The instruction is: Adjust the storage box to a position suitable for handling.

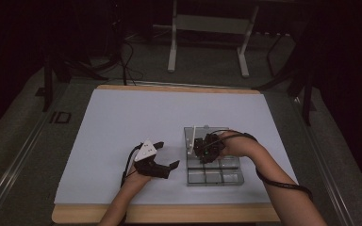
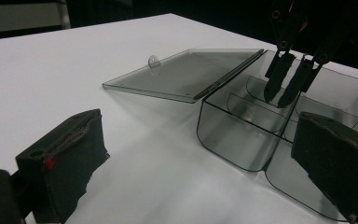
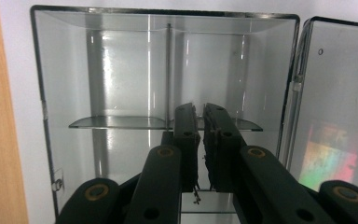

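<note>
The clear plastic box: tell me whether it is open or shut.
Open. The clear plastic box has its lid swung back flat beside it, and the right gripper reaches down into a compartment.

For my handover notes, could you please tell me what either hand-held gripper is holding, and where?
The left hand-held gripper is open, empty. Whether the right hand-held gripper, inside the clear compartment box, pinches anything cannot be told.

Open lid (image 1: 202,136) and dividers (image 3: 168,122) crowd the box (image 1: 214,175); white table (image 1: 122,122) lies free.
</note>
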